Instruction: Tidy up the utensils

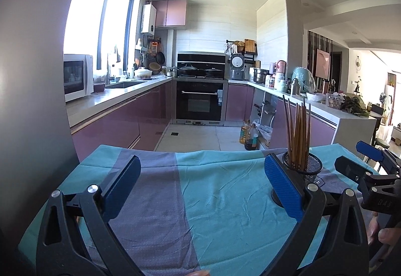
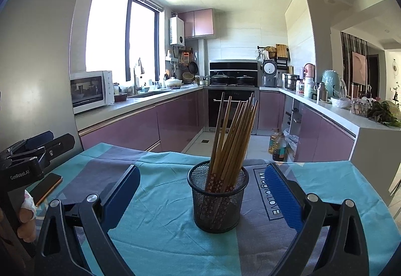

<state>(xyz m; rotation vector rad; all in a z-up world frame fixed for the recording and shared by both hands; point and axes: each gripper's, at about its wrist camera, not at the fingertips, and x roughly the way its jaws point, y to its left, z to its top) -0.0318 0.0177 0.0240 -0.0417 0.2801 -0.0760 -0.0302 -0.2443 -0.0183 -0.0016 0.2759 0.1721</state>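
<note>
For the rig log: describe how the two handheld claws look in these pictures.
Both match. The left claw and right claw have black plastic arms with triangular cut-outs, silver round pivot bolts, and long flat blue pads with a fine ribbed texture. Seen from the right wrist view, the left unit's black body carries white "GenRobot.AI" lettering. No cables or sleeves show. A white wrap sits on one finger.

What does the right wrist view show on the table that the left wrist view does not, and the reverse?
Only the right wrist view shows a phone on the cloth and the whole mesh cup. Only the left wrist view shows the open right gripper from outside. Both show the chopsticks standing in the cup, the teal and grey tablecloth and the kitchen behind.
</note>
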